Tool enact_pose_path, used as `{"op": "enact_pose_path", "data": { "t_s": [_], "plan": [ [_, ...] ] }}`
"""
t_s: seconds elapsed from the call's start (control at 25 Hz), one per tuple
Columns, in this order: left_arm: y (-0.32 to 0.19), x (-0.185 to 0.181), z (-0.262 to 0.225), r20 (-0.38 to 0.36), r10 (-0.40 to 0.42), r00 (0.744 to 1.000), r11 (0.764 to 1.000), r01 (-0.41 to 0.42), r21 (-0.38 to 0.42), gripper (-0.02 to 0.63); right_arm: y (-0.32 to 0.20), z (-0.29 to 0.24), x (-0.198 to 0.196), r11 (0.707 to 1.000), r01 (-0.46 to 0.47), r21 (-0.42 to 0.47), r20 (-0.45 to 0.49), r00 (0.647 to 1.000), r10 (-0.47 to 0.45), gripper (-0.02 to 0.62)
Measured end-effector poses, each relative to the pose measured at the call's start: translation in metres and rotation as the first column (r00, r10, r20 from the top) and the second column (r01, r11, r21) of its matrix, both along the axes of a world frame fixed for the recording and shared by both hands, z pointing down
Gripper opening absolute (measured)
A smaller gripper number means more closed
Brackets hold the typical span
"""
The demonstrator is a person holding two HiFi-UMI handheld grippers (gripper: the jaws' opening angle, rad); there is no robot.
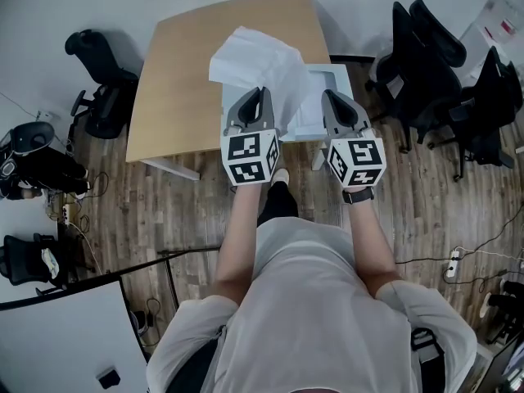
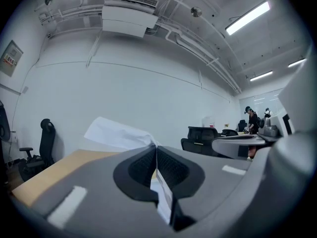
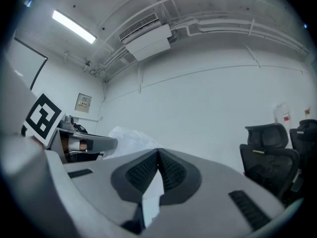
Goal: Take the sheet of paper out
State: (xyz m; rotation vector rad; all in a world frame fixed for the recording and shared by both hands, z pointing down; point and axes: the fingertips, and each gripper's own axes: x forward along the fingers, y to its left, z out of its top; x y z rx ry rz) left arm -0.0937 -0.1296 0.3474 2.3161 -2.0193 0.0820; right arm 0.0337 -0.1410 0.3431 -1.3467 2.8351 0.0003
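The left gripper (image 1: 262,93) and right gripper (image 1: 327,97) each have jaws pinched tight on the sheet of paper (image 1: 255,62), held above the desk (image 1: 184,80). It looks mostly free of the white box (image 1: 334,76); only setting it aside remains.

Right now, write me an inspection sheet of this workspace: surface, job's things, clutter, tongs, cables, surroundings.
Surface: light wooden tabletop, mostly bare.
Job's things: rumpled white sheet of paper, held up over the table's near edge, above a white rectangular tray.
Clutter: nothing seen on the table besides the tray.
Tongs: left tongs shut on the sheet's near edge; right tongs shut on it too, side by side.
Cables: white power strip with cords at right; tangled cords at left, all on the wood-plank floor.
Surroundings: black office chairs at right; black swivel chair at left; white desk lower left.
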Motion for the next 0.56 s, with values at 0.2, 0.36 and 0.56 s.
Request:
{"op": "enact_pose_path", "data": {
  "t_s": [0.2, 0.36, 0.56],
  "plan": [
    [0.0034, -0.0002, -0.0025, 0.000, 0.006, 1.000, 1.000, -0.006, 0.003, 0.012, 0.0045, -0.0015, -0.0014, 1.000, 0.000, 0.005, -0.001, 1.000, 0.000, 0.012],
    [0.0021, 0.0013, -0.0019, -0.004, 0.014, 1.000, 1.000, -0.014, 0.004, 0.012, 0.0042, -0.0010, 0.0001, 1.000, -0.005, 0.009, -0.002, 1.000, 0.005, 0.012],
    [-0.0017, -0.0019, -0.0041, -0.009, 0.017, 1.000, 1.000, -0.017, 0.000, 0.012, 0.0047, -0.0025, -0.0040, 1.000, -0.002, 0.021, -0.027, 1.000, 0.003, 0.012]
  ]
}}
